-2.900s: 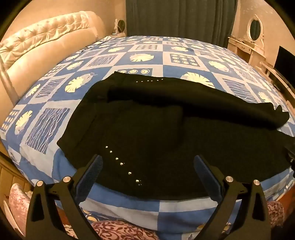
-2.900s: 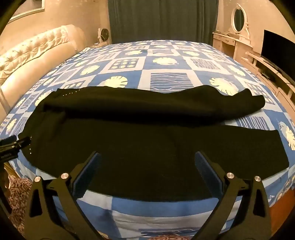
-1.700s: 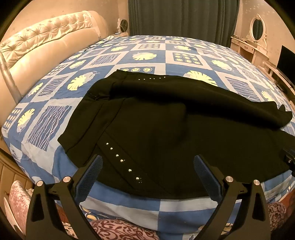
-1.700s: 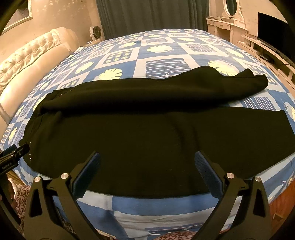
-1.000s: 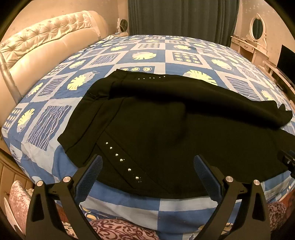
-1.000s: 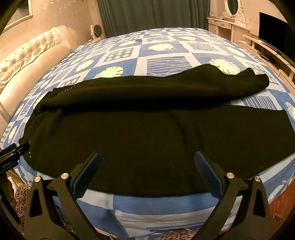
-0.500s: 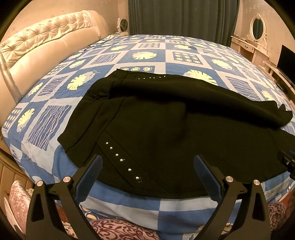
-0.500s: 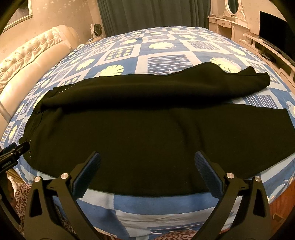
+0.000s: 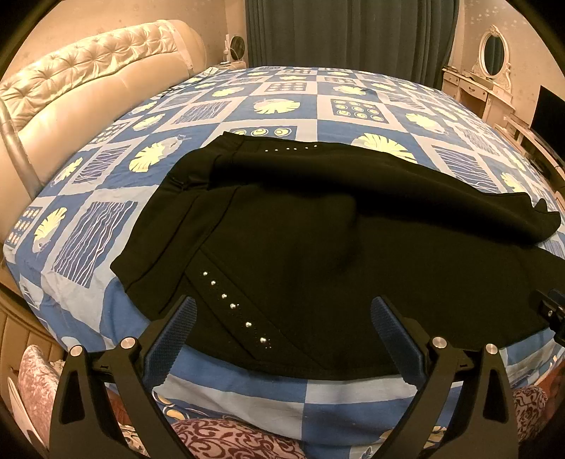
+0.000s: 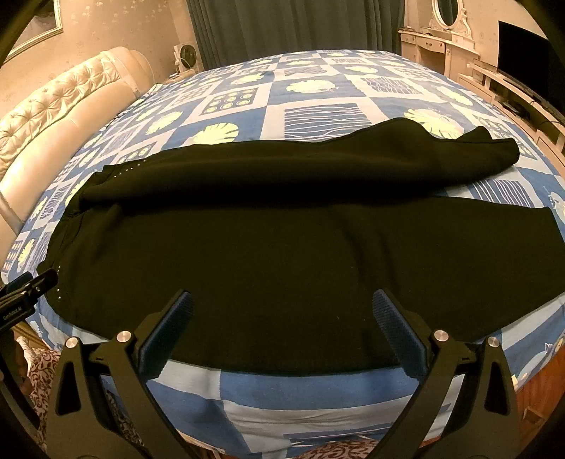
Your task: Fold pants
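The black pants (image 9: 317, 247) lie spread across the near half of the bed (image 9: 289, 106), waistband toward 9 o'clock and legs running toward 3 o'clock, on a blue and white patchwork bedspread (image 10: 317, 113). In the left wrist view the left claw (image 9: 282, 328) hangs over the near hem with its fingers wide apart and nothing between them; a slanted row of small shiny studs (image 9: 233, 305) shows just ahead of its left finger. The far leg lies folded over along the 12 o'clock side, its cuff (image 9: 543, 219) bunched at 3 o'clock, and the cloth is so dark that seams and folds are hard to make out. The near leg runs out of that frame at 3 o'clock, where a bit of the other tool is cut off by the edge. In the right wrist view the right claw (image 10: 282, 325) also stands wide apart and empty, over the middle of the near leg, whose cuff end at 3 o'clock is clipped by the lens rim. A padded headboard (image 10: 53, 116) sits at 9 to 10 o'clock, partly cropped, with dark curtains (image 9: 349, 31) at 12 o'clock.
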The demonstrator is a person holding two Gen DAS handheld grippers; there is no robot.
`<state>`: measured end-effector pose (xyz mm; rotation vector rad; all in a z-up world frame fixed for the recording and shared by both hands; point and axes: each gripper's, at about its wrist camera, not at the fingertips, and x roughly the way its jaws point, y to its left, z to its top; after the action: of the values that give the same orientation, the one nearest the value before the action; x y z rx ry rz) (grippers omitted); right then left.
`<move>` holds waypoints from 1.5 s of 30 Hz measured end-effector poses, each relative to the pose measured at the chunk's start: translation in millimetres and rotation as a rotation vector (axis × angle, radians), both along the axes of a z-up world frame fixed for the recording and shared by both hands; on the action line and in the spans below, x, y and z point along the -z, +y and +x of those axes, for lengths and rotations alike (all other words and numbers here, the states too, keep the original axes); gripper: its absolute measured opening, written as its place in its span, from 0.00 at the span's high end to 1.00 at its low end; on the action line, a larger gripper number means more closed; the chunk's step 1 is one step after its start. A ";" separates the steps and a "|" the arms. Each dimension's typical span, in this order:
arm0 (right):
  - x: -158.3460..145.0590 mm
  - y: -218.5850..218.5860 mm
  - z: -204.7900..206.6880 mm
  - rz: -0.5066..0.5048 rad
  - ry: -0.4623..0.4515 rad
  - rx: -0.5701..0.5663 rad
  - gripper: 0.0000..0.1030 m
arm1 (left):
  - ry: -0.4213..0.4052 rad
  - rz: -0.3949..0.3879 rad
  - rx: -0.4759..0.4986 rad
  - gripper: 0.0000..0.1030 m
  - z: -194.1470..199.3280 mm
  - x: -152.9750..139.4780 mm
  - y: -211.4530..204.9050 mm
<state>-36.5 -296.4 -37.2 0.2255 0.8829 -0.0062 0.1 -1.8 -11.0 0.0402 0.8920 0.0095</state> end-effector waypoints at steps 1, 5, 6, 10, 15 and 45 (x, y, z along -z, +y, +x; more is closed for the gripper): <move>0.1 0.2 -0.1 0.001 0.000 -0.001 0.02 | 0.000 0.000 0.000 0.04 -0.1 0.0 0.0; -0.3 0.4 0.0 0.002 0.001 -0.002 0.02 | 0.000 0.000 0.001 0.04 0.0 -0.2 0.0; -0.3 1.0 -0.4 0.004 0.000 -0.005 0.02 | -0.002 0.001 0.001 0.04 -0.4 -0.2 0.1; -1.7 3.9 -0.5 -0.002 -0.001 -0.016 0.02 | 0.001 -0.003 0.003 0.04 0.3 -0.1 0.0; -7.0 7.9 -2.6 -0.001 -0.009 -0.043 0.02 | 0.018 -0.045 0.033 0.04 1.2 -2.3 -0.3; -25.7 -24.4 163.2 0.264 0.025 -0.236 0.02 | 0.316 -0.733 0.125 0.05 335.3 53.3 175.3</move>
<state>126.8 -320.9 -11.5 0.3667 0.9299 0.3293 335.4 173.6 -64.3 -0.6008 1.1614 -0.4499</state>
